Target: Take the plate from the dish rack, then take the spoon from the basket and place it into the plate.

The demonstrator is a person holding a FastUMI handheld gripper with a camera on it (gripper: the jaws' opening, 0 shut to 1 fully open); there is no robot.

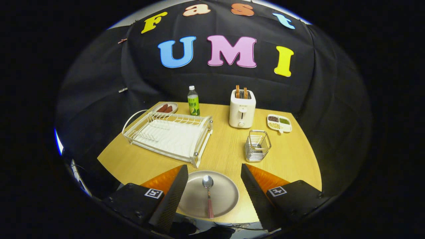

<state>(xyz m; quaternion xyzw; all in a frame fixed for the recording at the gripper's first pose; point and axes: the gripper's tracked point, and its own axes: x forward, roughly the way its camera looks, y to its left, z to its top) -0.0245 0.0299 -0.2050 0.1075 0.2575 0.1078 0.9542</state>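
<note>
One plate [212, 194] on the table [225, 149], one spoon [208, 192] lying in it, between the gripper's [214, 186] spread, empty fingers. One rack [169, 134], one basket [257, 145], one toaster [242, 108], one bottle [193, 101] beyond.

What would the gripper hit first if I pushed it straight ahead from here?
Probably the wire basket, slightly toward one finger's side. The gripper is open, with the spoon lying in the plate between its fingers, likely below the line of travel. Beyond the basket stands the toaster. Depth is hard to judge.
</note>
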